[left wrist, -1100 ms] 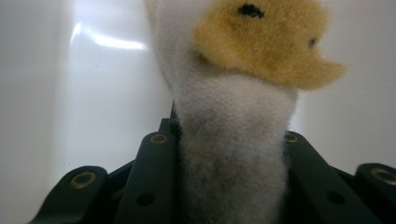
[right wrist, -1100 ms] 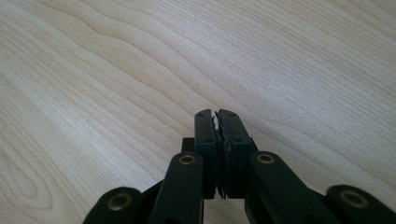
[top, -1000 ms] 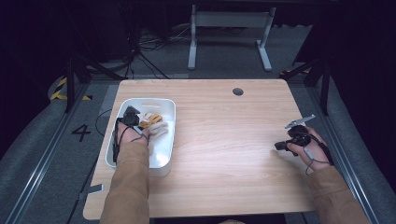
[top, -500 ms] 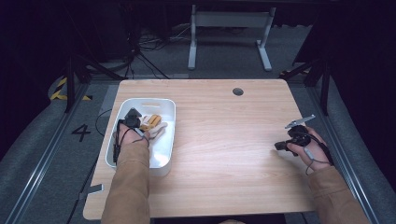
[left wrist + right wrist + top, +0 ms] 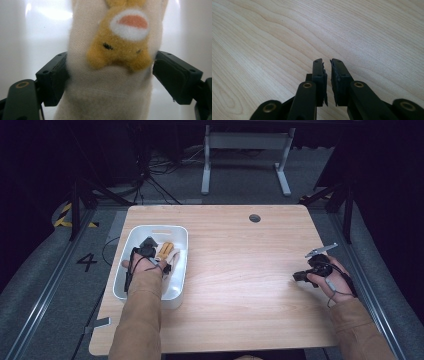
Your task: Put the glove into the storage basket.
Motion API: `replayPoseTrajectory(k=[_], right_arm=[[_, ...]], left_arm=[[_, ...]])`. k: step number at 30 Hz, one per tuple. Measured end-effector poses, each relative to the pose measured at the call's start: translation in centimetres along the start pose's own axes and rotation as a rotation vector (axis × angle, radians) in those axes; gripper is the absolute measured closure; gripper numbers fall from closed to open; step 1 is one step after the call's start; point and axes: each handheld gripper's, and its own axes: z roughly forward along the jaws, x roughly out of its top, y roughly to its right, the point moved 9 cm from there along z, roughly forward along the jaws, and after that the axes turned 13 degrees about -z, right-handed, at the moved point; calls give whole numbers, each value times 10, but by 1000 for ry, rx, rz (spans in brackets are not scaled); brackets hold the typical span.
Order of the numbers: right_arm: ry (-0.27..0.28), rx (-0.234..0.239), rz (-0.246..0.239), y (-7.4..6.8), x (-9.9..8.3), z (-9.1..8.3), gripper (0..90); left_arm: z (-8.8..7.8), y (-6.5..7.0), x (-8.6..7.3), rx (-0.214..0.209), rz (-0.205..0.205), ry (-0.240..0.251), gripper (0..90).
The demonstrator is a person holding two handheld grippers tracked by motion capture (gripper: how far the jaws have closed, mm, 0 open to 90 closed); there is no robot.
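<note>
Wooden table [image 5: 235, 285], one tub [image 5: 176, 232], one sock [image 5: 110, 75]

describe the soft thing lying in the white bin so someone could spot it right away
On the wooden table, look to the white bin near its left edge. Inside, at the left tool, lies a cream sock; its fuzzy orange animal face with a white-and-pink patch sets it apart.

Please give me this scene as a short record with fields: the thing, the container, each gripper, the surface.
thing: cream sock with an orange animal face, lying in the bin
container: white bin at the table's left
left gripper: fingers have just been opening, either side of the sock
right gripper: nearly shut, nothing between its fingers
surface: wooden table
</note>
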Motion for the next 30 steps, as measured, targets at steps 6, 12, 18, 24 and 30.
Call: replayPoseTrajectory(k=[6, 12, 18, 24, 30], right_arm=[[-1, 2, -1, 0, 0, 0, 820], [3, -3, 2, 1, 0, 0, 816], [4, -3, 2, 1, 0, 0, 812], [5, -4, 3, 1, 0, 0, 809], [0, -1, 0, 1, -1, 1, 808]], left_arm=[[-1, -1, 0, 5, -6, -3, 174], [0, 0, -2, 16, 14, -11, 174], [-11, 4, 5, 5, 29, 27, 176], [-27, 8, 10, -7, 47, 68, 178], [-47, 20, 12, -25, 113, 110, 213]])
